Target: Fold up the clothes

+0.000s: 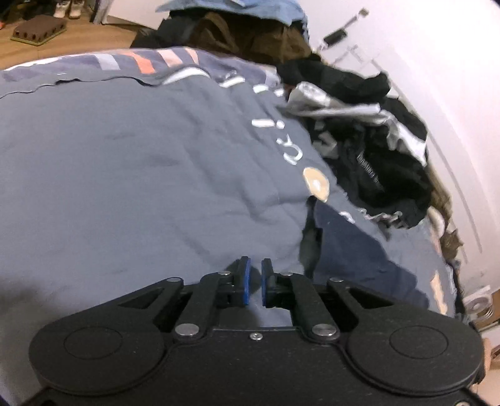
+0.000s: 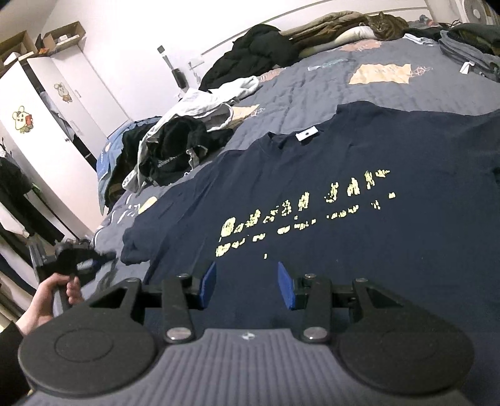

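Observation:
A navy T-shirt (image 2: 312, 187) with a cracked yellow print lies flat, front up, on the grey-blue bedspread (image 2: 312, 93), its collar pointing away from me. My right gripper (image 2: 247, 271) hovers over the shirt's lower part, open, with nothing between its blue pads. In the left wrist view, my left gripper (image 1: 255, 265) is above bare bedspread (image 1: 125, 171), its pads a narrow gap apart and holding nothing. The shirt's left sleeve (image 1: 353, 246) lies just to its right. A hand holds the blurred left gripper (image 2: 79, 260) beside that sleeve.
A heap of black and grey clothes (image 2: 175, 150) lies on the bed's left side, also seen in the left wrist view (image 1: 368, 150). A black jacket (image 2: 250, 53), a cat (image 2: 386, 23) and stacked clothes (image 2: 468, 50) are at the far end. A white wardrobe (image 2: 40, 125) stands left.

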A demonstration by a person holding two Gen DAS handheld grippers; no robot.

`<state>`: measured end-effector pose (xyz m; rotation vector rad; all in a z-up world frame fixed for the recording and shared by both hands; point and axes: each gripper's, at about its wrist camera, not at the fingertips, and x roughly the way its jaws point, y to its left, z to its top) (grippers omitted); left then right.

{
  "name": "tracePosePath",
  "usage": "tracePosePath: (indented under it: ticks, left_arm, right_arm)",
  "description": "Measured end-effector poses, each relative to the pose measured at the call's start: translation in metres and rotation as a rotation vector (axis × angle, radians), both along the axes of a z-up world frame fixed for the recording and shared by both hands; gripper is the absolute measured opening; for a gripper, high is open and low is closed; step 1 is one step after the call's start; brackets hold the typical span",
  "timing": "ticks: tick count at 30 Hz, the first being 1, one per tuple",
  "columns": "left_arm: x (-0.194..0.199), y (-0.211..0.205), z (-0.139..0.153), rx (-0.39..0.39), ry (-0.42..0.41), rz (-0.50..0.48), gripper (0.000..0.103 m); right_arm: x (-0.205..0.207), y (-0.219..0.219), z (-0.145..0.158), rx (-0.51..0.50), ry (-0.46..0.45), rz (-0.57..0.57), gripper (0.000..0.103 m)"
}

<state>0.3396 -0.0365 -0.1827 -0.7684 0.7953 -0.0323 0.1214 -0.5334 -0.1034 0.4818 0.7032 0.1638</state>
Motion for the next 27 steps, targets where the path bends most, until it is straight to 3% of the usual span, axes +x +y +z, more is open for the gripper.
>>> tracePosePath:
  ticks: [2, 4, 7, 13, 14, 17, 20, 24, 27]
  left_arm:
    - [-0.01, -0.005, 0.003, -0.047, -0.021, -0.006, 0.057]
    - [-0.015, -0.024, 0.01, -0.08, -0.065, -0.043, 0.057]
    - [-0.008, -0.047, 0.021, 0.005, -0.112, -0.086, 0.056]
    - [0.024, -0.051, 0.012, 0.091, -0.07, -0.153, 0.046]
    - [0.027, -0.052, 0.01, 0.102, -0.071, -0.174, 0.032]
    - [0.036, -0.058, 0.008, 0.097, -0.076, -0.261, 0.008]
    - [0.036, -0.056, 0.016, 0.058, -0.119, -0.334, 0.004]
    - [0.024, -0.026, 0.034, -0.023, -0.192, -0.338, 0.002]
    - [0.013, -0.02, 0.031, -0.018, -0.17, -0.372, 0.002]
  right_arm:
    - [0.001, 0.001, 0.0, 0.0, 0.002, 0.003, 0.043]
    - [0.001, 0.002, 0.0, -0.001, 0.004, 0.003, 0.043]
    - [0.001, 0.005, 0.0, -0.002, 0.009, 0.013, 0.043]
    - [0.0, 0.007, 0.001, 0.006, 0.008, 0.03, 0.043]
    - [0.001, 0.007, 0.001, 0.008, 0.008, 0.03, 0.043]
    - [0.002, 0.006, -0.001, 0.012, 0.015, 0.025, 0.043]
    - [0.003, 0.006, -0.004, 0.012, 0.027, 0.022, 0.044]
    - [0.004, 0.005, -0.005, 0.019, 0.037, 0.018, 0.044]
    - [0.004, 0.004, -0.006, 0.027, 0.042, 0.018, 0.044]
